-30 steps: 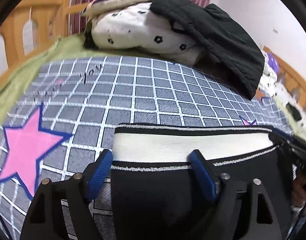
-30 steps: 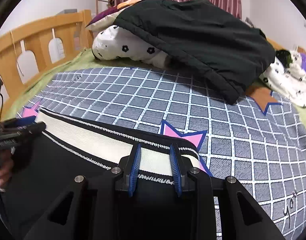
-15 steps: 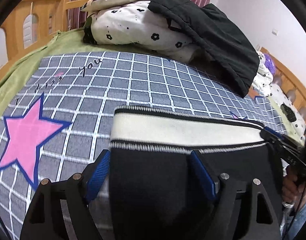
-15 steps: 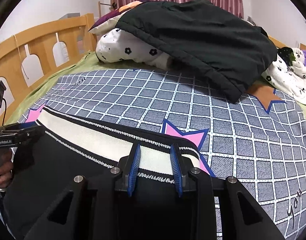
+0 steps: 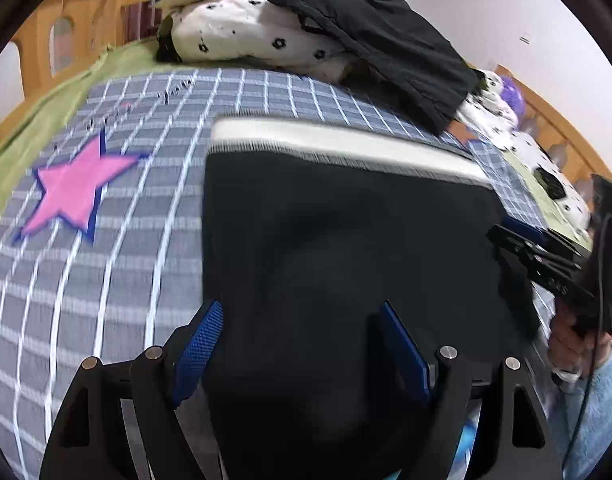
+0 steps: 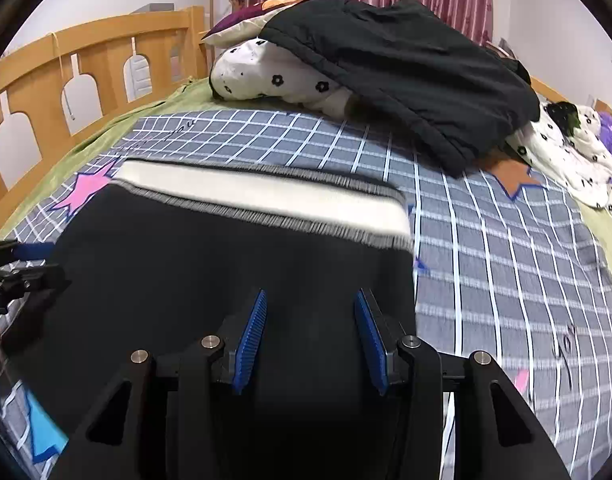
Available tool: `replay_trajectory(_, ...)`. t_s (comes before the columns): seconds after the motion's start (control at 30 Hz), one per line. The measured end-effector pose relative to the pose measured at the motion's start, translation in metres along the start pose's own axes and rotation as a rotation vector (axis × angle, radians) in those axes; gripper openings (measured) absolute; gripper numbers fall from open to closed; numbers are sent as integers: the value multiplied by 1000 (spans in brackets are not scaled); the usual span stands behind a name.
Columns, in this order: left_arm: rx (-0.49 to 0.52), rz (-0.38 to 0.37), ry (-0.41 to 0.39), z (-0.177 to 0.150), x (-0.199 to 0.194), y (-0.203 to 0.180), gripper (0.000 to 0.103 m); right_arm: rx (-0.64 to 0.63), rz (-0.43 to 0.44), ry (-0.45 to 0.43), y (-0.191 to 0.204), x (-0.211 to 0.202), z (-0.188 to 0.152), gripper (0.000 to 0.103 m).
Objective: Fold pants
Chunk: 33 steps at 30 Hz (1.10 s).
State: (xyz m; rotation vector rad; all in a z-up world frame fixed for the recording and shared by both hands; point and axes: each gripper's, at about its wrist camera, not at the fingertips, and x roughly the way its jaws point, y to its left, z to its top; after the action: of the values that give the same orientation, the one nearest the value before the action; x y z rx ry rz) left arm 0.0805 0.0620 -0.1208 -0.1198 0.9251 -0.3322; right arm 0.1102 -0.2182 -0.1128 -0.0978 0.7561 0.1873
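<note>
Having let go of the waistband (image 5: 338, 142) you pinched a second ago, your left gripper (image 5: 297, 344) and right gripper (image 6: 310, 338) now gape above the pants (image 6: 209, 280) lying flat on the checked bedspread (image 6: 506, 248), so this fold looks placed.

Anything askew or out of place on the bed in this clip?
Nothing odd about the pants: they lie flat on the checked bedspread, white waistband straight. Only the far end is untidy: a black jacket slumps over a flowered pillow.
</note>
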Motion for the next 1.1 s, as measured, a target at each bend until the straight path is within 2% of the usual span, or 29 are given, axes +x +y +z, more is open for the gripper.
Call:
replay_trajectory(0.07, 12, -30, 17, -22, -12, -2, 78, 21, 3, 7, 4, -16, -16, 46)
replay_trajectory(0.27, 99, -4, 6, -71, -45, -5, 78, 98, -5, 40, 5, -52, -61, 46)
replay_trajectory(0.37, 139, 75, 11, -87, -47, -1, 77, 104, -12, 41, 7, -63, -70, 46)
replay_trajectory(0.47, 160, 143, 34, -96, -43, 2, 69, 91, -19, 40, 9, -64, -70, 46)
replay_trajectory(0.67, 228, 224, -5, -100, -42, -5, 66, 99, -16, 43, 6, -60, -69, 46)
replay_trajectory(0.73, 251, 255, -31, -99, -40, -11, 53, 103, -18, 40, 7, -58, -68, 46)
replay_trajectory(0.8, 252, 262, -61, -94, -38, -17, 15, 105, -21, 37, 7, -57, -67, 46)
replay_trajectory(0.83, 221, 254, -101, -89, -43, -17, 15, 104, -22, 35, 8, -56, -67, 46)
replay_trajectory(0.87, 153, 215, -181, -84, -57, -14, 15, 101, -24, 33, 8, -56, -67, 46)
replay_trajectory(0.9, 123, 186, -200, -81, -62, -10, 15, 98, -25, 30, 8, -56, -67, 46)
replay_trajectory(0.93, 94, 165, -194, -77, -63, -7, 15, 97, -23, 27, 8, -56, -67, 46)
replay_trajectory(0.97, 81, 161, -155, -76, -57, -3, 15, 98, -21, 27, 8, -56, -67, 46)
replay_trajectory(1.03, 94, 206, -48, -84, -35, 2, 15, 93, -20, 31, 9, -55, -69, 46)
replay_trajectory(1.1, 117, 224, -32, -93, -29, 0, 15, 70, -30, 36, 13, -52, -70, 46)
